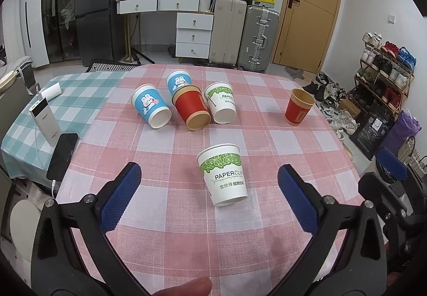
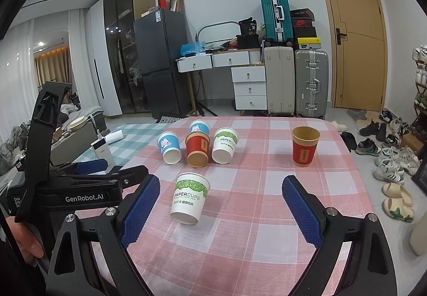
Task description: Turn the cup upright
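Observation:
A white and green paper cup [image 1: 223, 174] stands upright on the pink checked tablecloth [image 1: 165, 216], just beyond my open, empty left gripper [image 1: 209, 189]. It also shows in the right wrist view [image 2: 190, 197], left of centre before my open, empty right gripper [image 2: 221, 200]. Behind it lie several cups on their sides: a blue rabbit cup [image 1: 151, 106], a red cup [image 1: 192, 112], a white and green cup [image 1: 221, 102], and a second blue cup [image 1: 178, 80] behind them. A red cup [image 1: 299, 107] stands upright at the right.
A power bank [image 1: 44, 122] and a black phone [image 1: 62, 156] lie on the green checked cloth at the left. The table's right edge drops to a floor with shoes [image 2: 389, 170]. The left gripper's body [image 2: 80, 189] shows at the left in the right wrist view.

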